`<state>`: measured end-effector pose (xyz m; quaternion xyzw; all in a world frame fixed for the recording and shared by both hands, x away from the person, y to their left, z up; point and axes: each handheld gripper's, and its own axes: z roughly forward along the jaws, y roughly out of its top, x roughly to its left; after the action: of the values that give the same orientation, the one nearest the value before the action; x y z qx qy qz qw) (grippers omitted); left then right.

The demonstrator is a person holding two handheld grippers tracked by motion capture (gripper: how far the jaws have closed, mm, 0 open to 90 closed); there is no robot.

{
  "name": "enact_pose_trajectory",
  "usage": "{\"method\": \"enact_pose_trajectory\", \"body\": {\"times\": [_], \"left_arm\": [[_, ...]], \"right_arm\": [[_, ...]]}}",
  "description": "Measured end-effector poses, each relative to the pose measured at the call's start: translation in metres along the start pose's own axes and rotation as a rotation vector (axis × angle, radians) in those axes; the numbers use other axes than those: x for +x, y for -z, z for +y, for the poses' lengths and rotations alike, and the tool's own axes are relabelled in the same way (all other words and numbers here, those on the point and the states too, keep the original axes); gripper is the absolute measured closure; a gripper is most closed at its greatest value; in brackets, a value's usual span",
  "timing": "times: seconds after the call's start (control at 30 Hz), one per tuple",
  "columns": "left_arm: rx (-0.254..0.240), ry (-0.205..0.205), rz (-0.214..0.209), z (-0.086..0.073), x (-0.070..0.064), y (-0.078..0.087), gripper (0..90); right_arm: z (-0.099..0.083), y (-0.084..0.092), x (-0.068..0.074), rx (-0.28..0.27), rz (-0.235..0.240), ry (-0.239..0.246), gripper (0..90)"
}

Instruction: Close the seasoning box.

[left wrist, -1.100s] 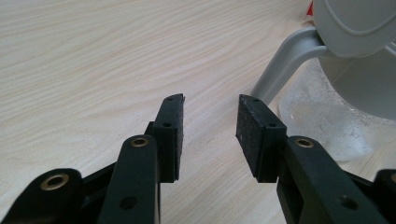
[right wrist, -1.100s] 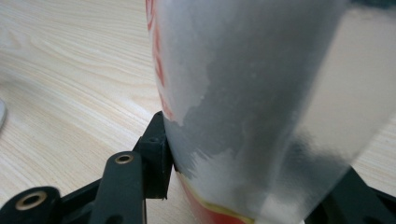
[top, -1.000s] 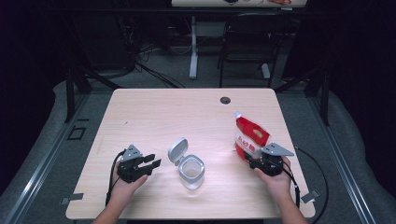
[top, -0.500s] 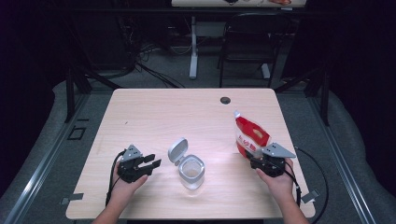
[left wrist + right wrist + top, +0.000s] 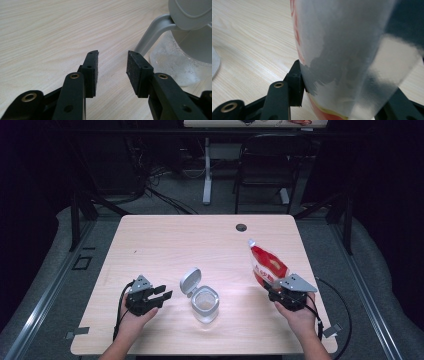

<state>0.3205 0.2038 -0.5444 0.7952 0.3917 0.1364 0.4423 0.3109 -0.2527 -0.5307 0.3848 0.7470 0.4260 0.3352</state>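
Two claws sit at the near edge of the worktop [image 5: 165, 240], one in each hand: the left claw [image 5: 161, 296] rests low with its jaws apart and nothing between them, aimed at the clear jar [image 5: 205, 304] just beside it, whose grey lid [image 5: 189, 281] stands flipped open. The right claw [image 5: 270, 291] is clamped on the bottom of a red and white pouch [image 5: 267, 265], holding it upright and tilted, well to the right of the jar. Farther back, a small dark hole [image 5: 241, 227] marks the worktop's far edge.
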Motion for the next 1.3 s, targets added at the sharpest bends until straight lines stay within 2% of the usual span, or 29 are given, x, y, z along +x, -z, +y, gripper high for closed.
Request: {"method": "enact_pose_trajectory", "body": {"times": [0.07,0.23,0.33,0.4,0.43,0.5,0.6,0.9,1.17,1.3], "left_arm": [[0.0,0.0,0.0,0.0,0.0,0.0,61.9],[0.003,0.002,-0.002,0.0,0.0,0.0,61.9],[-0.003,0.005,0.001,0.0,0.0,0.0,61.8],[-0.003,0.002,0.003,0.0,0.001,0.001,61.8],[0.002,0.003,-0.001,0.0,0.001,0.002,61.8],[0.002,0.003,0.0,0.0,0.001,0.002,61.8],[-0.002,0.007,0.003,-0.001,0.001,0.002,61.8],[0.004,0.011,0.001,-0.001,0.001,0.001,61.8],[0.0,0.016,0.005,-0.002,0.001,0.001,61.8],[0.001,0.013,0.006,-0.002,0.001,0.001,61.7]], "right_arm": [[0.002,0.002,0.002,-0.011,0.001,0.01,50.2],[0.012,0.006,0.011,-0.023,-0.028,0.083,50.3],[0.015,0.007,0.014,-0.025,-0.032,0.104,50.3],[0.018,0.008,0.018,-0.025,-0.044,0.132,50.3],[0.02,0.008,0.021,-0.021,-0.051,0.164,50.3],[0.021,0.008,0.023,-0.023,-0.06,0.178,50.3],[0.024,0.008,0.027,-0.016,-0.089,0.234,50.3],[0.033,0.012,0.035,-0.027,-0.121,0.312,50.3],[0.032,0.016,0.041,-0.037,-0.155,0.389,50.4],[0.031,0.016,0.043,-0.053,-0.164,0.388,50.4]]}}
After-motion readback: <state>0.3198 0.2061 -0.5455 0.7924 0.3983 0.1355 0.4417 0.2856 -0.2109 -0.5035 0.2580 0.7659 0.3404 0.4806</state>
